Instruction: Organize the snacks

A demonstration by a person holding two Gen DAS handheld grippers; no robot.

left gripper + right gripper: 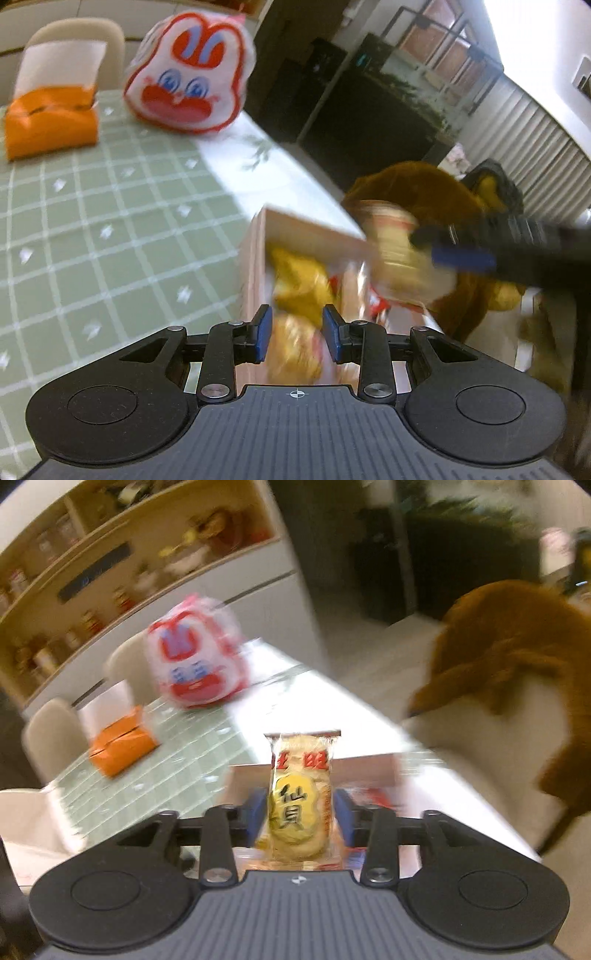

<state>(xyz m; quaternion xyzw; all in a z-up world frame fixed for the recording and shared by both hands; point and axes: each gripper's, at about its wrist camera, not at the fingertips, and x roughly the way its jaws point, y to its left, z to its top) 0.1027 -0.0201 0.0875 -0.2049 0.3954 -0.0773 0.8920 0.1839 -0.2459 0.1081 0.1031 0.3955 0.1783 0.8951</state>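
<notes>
A cardboard box (255, 266) stands on the table near its right edge, with yellow and red snack packets (299, 284) inside. My left gripper (297, 332) is open and empty, hovering over the box's near end. My right gripper (300, 814) is shut on a rice cracker packet (301, 797), yellow with red print, held upright above the box (362, 768). In the left wrist view the right gripper (436, 251) comes in from the right with the packet (395, 258) over the box.
A green checked tablecloth (92, 221) covers the table. A large red-and-white rabbit-face bag (192, 74) and an orange tissue box (51, 118) stand at the far side. A brown plush toy (424, 192) lies on a chair right of the table.
</notes>
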